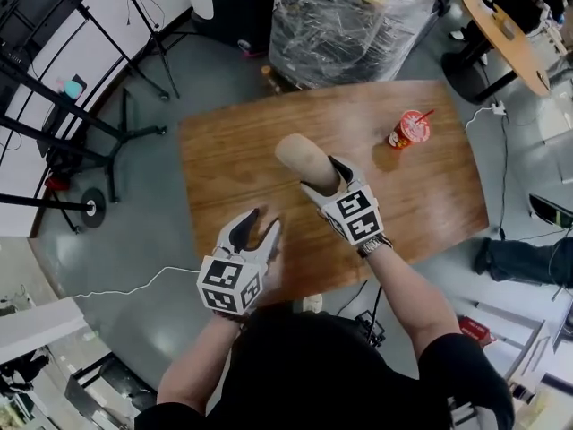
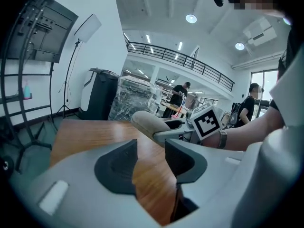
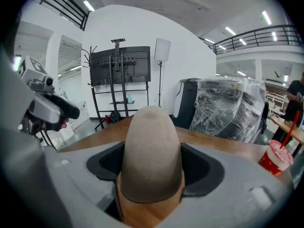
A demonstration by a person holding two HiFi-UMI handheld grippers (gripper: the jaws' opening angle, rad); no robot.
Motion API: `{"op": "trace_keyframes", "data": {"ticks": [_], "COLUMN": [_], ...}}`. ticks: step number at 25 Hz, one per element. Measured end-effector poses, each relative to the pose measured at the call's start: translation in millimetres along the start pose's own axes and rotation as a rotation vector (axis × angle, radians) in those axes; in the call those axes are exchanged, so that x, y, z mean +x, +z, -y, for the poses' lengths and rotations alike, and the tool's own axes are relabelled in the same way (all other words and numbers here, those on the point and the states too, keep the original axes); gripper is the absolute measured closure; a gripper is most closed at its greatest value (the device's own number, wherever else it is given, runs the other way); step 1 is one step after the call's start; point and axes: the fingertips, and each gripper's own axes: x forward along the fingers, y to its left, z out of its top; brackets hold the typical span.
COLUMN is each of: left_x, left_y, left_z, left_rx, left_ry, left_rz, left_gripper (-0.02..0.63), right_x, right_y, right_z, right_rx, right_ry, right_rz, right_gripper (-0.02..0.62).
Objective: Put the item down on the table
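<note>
A beige item with a rounded end (image 1: 300,153) sticks out over the middle of the wooden table (image 1: 233,141). My right gripper (image 1: 324,177) is shut on it, and both dark pads press its sides in the right gripper view, around the item (image 3: 151,146). Whether it touches the wood I cannot tell. My left gripper (image 1: 262,222) hovers at the table's front edge, open, with only bare wood showing between its jaws (image 2: 151,156). From the left gripper view the item (image 2: 147,121) and the right gripper (image 2: 168,129) lie just ahead.
A red cup with a straw (image 1: 412,130) stands at the table's right rear, also seen in the right gripper view as the cup (image 3: 275,158). A plastic-wrapped pallet (image 1: 354,21) sits behind the table. Black stands (image 1: 63,115) are to the left and a round table (image 1: 510,34) at the far right.
</note>
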Motion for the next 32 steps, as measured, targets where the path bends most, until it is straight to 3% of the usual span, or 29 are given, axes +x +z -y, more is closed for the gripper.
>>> {"op": "trace_keyframes", "data": {"ticks": [5,15,32], "left_x": [4.8,7.8,1.7], "left_y": [-7.6,-24.2,-28.3], "left_z": [-15.8,-36.9,-34.8], "left_rx": [0.013,-0.007,-0.01], "left_ry": [0.005,0.025,0.058], "left_rz": [-0.024,-0.059,-0.057], "left_gripper": [0.49,0.574,0.583], "right_x": [43.2,90.9,98.0], "right_y": [-18.6,-45.5,-50.3], "right_z": [12.1,21.1,17.7], "right_rx": [-0.006,-0.013,-0.015], "right_ry": [0.008,0.026,0.017], "right_rz": [-0.061,-0.132,-0.122], "right_gripper": [0.249,0.249,0.241]}}
